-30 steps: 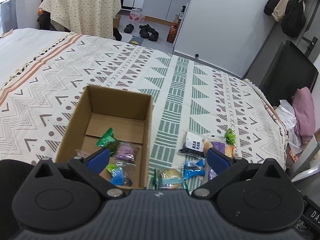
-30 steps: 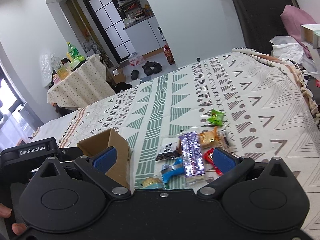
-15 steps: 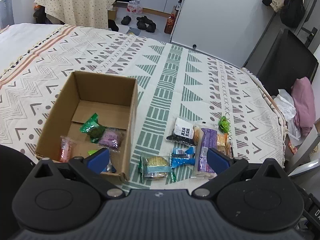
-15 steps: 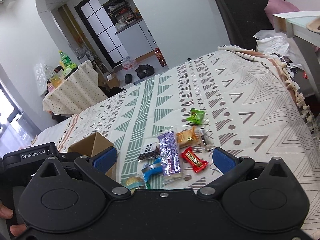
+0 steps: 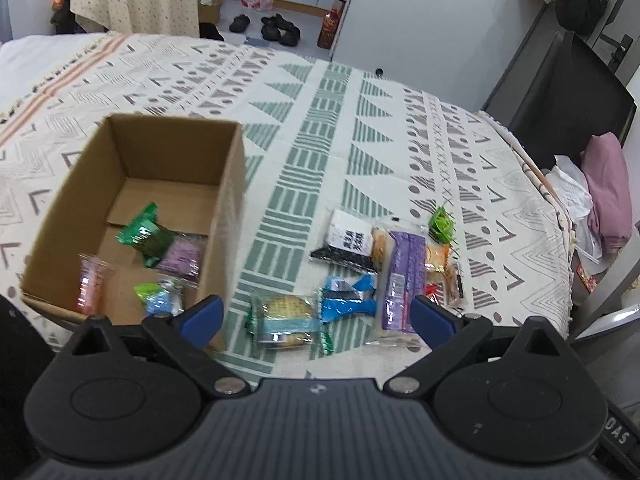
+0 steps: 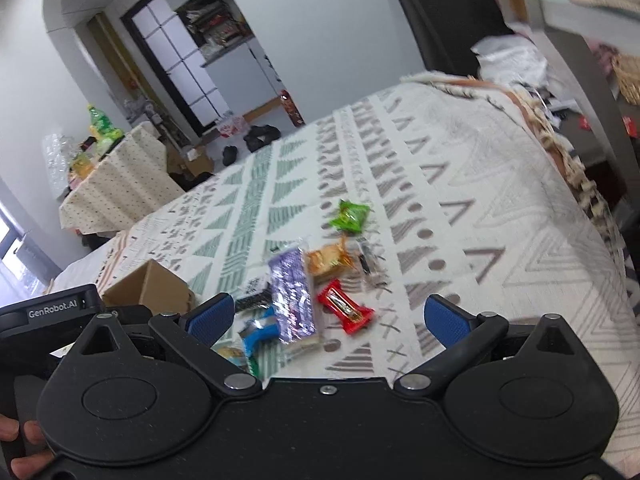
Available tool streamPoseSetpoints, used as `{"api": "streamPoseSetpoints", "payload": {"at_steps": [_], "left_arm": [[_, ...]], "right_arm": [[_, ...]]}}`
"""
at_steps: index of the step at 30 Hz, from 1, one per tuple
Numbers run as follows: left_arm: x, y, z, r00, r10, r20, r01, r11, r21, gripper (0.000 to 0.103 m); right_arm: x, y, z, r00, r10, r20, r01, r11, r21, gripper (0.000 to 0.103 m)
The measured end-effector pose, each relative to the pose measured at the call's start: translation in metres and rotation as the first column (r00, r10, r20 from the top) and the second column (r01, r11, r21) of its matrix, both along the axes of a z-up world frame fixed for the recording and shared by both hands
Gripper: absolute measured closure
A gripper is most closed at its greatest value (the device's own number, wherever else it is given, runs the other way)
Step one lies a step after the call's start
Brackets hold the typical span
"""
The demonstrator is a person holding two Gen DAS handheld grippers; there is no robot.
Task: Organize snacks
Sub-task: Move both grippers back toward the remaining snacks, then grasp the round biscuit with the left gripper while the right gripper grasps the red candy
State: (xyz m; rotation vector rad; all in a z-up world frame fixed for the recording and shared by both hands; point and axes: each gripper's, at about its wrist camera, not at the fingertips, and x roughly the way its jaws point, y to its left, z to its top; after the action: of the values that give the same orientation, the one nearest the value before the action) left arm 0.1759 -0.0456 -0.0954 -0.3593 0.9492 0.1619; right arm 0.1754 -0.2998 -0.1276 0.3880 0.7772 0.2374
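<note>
Just right of the cardboard box [image 5: 232, 184], at the near edge of the bed [image 5: 320, 120]: left gripper [image 5: 316, 314] spread wide, tilted down toward the covers, gripping nothing, blue pads [image 5: 208, 312] clear of every wrapper. Further right of the box, right gripper [image 6: 328, 314] also gaping, with jaws just eased inward a little, nothing pinched between them, only loose snacks on the cover beyond the tips. Inside the box, on its floor: a green packet [image 5: 144, 236] lying partly over a purple packet [image 5: 182, 258], a pink packet [image 5: 90, 284] against the left wall, a small blue-and-green packet [image 5: 160, 300] near the front wall. Outside, just beside the box's right wall on the patterned cover: a clear biscuit pack [image 5: 284, 316], then a blue wrapper [image 5: 348, 300] touching it. Beyond the blue wrapper, away from the box's front corner, a black-and-white packet [image 5: 348, 240]. Right of that, a long purple bar [image 5: 402, 280], overlapping an orange pastry packet [image 5: 438, 256]. Farthest from the box, a bright green sachet [image 5: 442, 222], apart from the pile. Seen from the right wrist, a red candy [image 6: 346, 308] just beside the purple bar, on the side away from the box. At the lower left of that view, fingertips of a hand [image 6: 24, 444] on the left gripper's body.
</note>
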Motion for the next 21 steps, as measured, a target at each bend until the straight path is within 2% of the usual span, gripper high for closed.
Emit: {"api": "streamPoseSetpoints", "payload": {"at_steps": [4, 8, 14, 17, 18, 21], "left_arm": [[0.009, -0.009, -0.01, 1.0, -0.018, -0.002, 0.018, 1.0, 0.001, 0.007], [0.022, -0.014, -0.027, 0.999, -0.028, -0.046, 0.028, 1.0, 0.001, 0.015], [0.032, -0.016, -0.055, 0.994, -0.005, -0.11, 0.006, 1.0, 0.014, 0.022], [0.033, -0.024, -0.061, 0.994, -0.011, -0.113, 0.022, 0.996, 0.091, 0.022], [0.034, -0.024, -0.064, 0.993, -0.013, -0.12, 0.024, 0.996, 0.087, 0.023], [0.039, -0.018, -0.077, 0.985, 0.023, -0.173, -0.014, 0.998, 0.056, 0.034]], "right_arm": [[0.007, -0.001, -0.01, 0.999, 0.014, -0.036, -0.013, 1.0, 0.011, 0.014], [0.016, 0.003, -0.018, 0.998, 0.029, -0.061, -0.028, 0.999, 0.017, 0.022], [0.032, 0.006, -0.027, 0.996, 0.035, -0.083, -0.033, 0.999, 0.025, 0.03], [0.04, 0.009, -0.034, 0.994, 0.038, -0.101, -0.037, 0.999, 0.014, 0.035], [0.043, 0.01, -0.036, 0.993, 0.041, -0.108, -0.04, 0.999, 0.01, 0.037], [0.05, 0.015, -0.041, 0.992, 0.051, -0.118, -0.052, 0.999, -0.008, 0.038]]}}
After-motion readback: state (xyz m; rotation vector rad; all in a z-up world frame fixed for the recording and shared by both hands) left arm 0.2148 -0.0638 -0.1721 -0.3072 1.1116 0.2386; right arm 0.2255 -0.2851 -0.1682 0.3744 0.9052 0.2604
